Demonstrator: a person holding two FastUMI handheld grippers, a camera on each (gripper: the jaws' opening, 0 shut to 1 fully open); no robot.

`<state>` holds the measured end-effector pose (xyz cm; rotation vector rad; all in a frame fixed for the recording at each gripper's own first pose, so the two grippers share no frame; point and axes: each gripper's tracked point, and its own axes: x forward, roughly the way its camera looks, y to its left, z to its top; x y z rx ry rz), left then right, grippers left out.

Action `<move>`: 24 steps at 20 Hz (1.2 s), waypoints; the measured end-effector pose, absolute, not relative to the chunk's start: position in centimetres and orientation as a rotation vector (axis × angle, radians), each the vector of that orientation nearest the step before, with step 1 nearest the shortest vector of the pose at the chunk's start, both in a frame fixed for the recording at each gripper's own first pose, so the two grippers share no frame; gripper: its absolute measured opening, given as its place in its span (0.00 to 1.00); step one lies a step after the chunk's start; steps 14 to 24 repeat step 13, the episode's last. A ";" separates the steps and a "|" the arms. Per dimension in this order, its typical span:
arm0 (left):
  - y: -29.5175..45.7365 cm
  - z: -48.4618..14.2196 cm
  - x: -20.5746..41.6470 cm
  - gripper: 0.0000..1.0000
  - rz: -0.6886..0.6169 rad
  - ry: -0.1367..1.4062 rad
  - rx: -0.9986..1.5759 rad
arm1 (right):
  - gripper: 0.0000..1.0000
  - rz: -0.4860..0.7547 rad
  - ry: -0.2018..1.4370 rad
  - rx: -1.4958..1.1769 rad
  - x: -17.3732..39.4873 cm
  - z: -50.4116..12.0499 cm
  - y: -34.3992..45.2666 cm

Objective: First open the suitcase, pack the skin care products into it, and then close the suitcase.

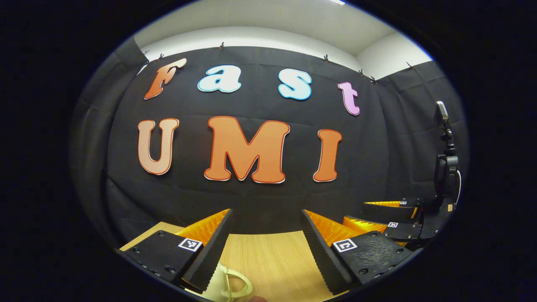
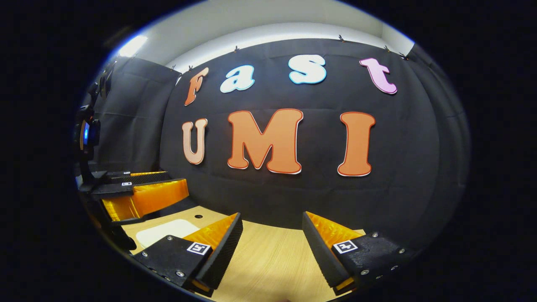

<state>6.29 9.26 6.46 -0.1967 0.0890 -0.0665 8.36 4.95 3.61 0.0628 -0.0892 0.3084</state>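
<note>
My left gripper (image 1: pixel 266 214) is open above the wooden table (image 1: pixel 272 260), nothing between its fingers. Just under its left finger, at the bottom edge, sits a cream-coloured object with a loop-shaped handle (image 1: pixel 230 285); most of it is hidden. In the right gripper view my right gripper (image 2: pixel 272 216) is also open over bare table (image 2: pixel 268 260). To its left a pale, flat, rounded surface (image 2: pixel 168 233) lies on the table below the left gripper (image 2: pixel 176 181). I cannot tell whether it is the suitcase. The right gripper (image 1: pixel 377 214) appears at the right of the left gripper view.
The black cloth wall stands close behind the table's far edge. A camera on a dark stand (image 1: pixel 447 167) rises at the right of the left gripper view and appears as a stand (image 2: pixel 86 134) at the left of the right gripper view. A small dark hole (image 2: pixel 198 217) marks the tabletop.
</note>
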 end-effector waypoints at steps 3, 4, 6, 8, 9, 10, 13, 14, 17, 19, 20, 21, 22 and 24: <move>8.8 5.1 6.2 0.95 -0.069 0.126 -0.182 | 0.91 0.300 -0.099 0.040 8.1 3.6 4.8; 8.6 4.6 6.2 0.97 -0.073 0.137 -0.178 | 0.91 0.295 -0.103 0.032 8.1 3.5 4.6; 8.3 3.9 6.6 0.95 -0.076 0.148 -0.157 | 0.92 0.286 -0.100 0.014 8.4 3.1 4.2; 8.2 3.8 7.7 0.95 -0.081 0.156 -0.139 | 0.92 0.275 -0.090 0.001 9.4 3.0 4.0; 8.1 4.0 8.3 0.97 -0.085 0.164 -0.148 | 0.92 0.278 -0.081 0.010 9.8 3.2 4.1; 7.3 5.0 9.2 0.95 -0.112 0.157 -0.173 | 0.92 0.278 -0.083 0.043 10.6 4.1 4.0; 6.6 6.9 11.0 0.97 -0.128 0.131 -0.206 | 0.92 0.283 -0.109 0.094 11.8 5.9 4.1; 6.6 6.9 11.0 0.97 -0.128 0.131 -0.206 | 0.92 0.283 -0.109 0.094 11.8 5.9 4.1; 6.6 6.9 11.0 0.97 -0.128 0.131 -0.206 | 0.92 0.283 -0.109 0.094 11.8 5.9 4.1; 6.6 6.9 11.0 0.97 -0.128 0.131 -0.206 | 0.92 0.283 -0.109 0.094 11.8 5.9 4.1; 6.6 6.9 11.0 0.97 -0.128 0.131 -0.206 | 0.92 0.283 -0.109 0.094 11.8 5.9 4.1; 6.6 6.9 11.0 0.97 -0.128 0.131 -0.206 | 0.92 0.283 -0.109 0.094 11.8 5.9 4.1; 6.6 6.9 11.0 0.97 -0.128 0.131 -0.206 | 0.92 0.283 -0.109 0.094 11.8 5.9 4.1; 6.6 6.9 11.0 0.97 -0.128 0.131 -0.206 | 0.92 0.283 -0.109 0.094 11.8 5.9 4.1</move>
